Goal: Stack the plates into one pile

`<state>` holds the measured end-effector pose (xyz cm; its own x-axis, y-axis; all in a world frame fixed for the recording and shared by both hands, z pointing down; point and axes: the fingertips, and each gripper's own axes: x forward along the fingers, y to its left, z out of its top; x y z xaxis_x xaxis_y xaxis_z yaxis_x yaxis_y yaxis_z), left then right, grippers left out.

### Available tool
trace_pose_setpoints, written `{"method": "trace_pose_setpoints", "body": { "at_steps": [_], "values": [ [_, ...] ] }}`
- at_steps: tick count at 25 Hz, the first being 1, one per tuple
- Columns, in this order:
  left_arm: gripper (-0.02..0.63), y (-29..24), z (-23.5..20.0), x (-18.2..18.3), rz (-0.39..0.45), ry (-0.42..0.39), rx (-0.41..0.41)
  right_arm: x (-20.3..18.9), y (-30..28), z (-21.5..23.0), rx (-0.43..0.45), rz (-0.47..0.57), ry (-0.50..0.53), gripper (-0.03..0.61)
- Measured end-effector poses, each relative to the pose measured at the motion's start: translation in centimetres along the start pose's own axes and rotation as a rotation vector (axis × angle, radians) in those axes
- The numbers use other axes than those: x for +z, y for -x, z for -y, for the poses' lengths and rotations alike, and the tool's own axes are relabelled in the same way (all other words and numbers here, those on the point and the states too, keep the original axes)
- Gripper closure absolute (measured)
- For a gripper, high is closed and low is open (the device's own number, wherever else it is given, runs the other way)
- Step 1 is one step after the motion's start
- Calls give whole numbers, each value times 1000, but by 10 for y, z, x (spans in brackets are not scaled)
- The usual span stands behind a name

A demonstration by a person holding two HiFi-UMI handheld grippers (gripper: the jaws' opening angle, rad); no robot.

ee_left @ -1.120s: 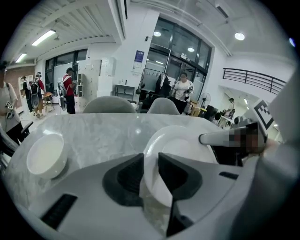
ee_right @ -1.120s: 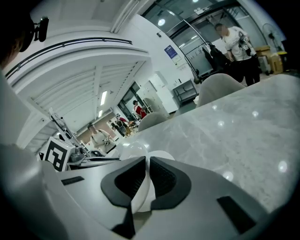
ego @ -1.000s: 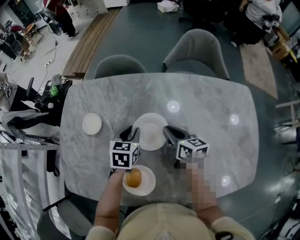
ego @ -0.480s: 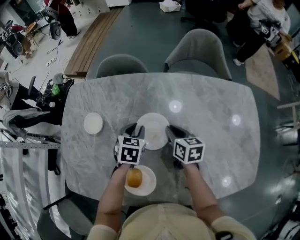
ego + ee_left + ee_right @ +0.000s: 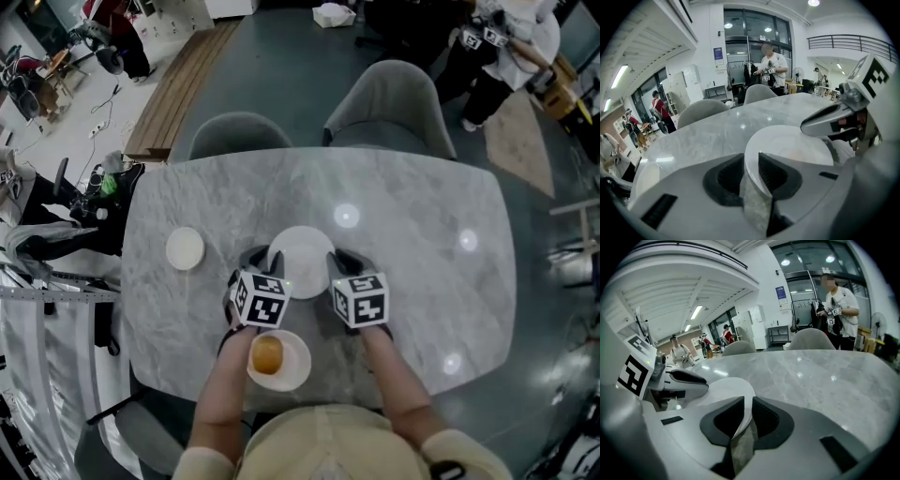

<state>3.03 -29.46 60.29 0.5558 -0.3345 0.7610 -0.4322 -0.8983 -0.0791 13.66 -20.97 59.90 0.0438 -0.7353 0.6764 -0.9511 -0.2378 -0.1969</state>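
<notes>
The large plate (image 5: 302, 255) lies on the table (image 5: 431, 281) between both tools. The left tool (image 5: 262, 260) clamps one rim. The right tool (image 5: 337, 262) has the opposite rim between jaws that have just been opening and are now narrowly apart.

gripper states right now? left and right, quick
Left gripper: closed on the rim of the round white plate.
Right gripper: jaws have just been opening; the same plate's rim sits between them, apparently released.
</notes>
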Motion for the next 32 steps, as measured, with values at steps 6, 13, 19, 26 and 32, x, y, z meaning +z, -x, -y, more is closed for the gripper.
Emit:
{"method": "trace_pose_setpoints", "body": {
  "at_steps": [6, 13, 19, 26, 32],
  "values": [
    [518, 16, -10, 7, 40, 0, 27, 10, 13, 0, -34, 40, 56, 546],
    [518, 48, -14, 17, 108, 18, 49, 23, 34, -7, -35, 78, 72, 546],
    [547, 82, -17, 24, 197, 60, 56, 28, 50, -15, -31, 110, 87, 546],
    [587, 118, -11, 32, 284, 128, 37, 34, 76, -23, -16, 143, 99, 547],
    [603, 142, -16, 36, 344, 149, 51, 44, 98, -30, -14, 200, 106, 564]
  ]
}}
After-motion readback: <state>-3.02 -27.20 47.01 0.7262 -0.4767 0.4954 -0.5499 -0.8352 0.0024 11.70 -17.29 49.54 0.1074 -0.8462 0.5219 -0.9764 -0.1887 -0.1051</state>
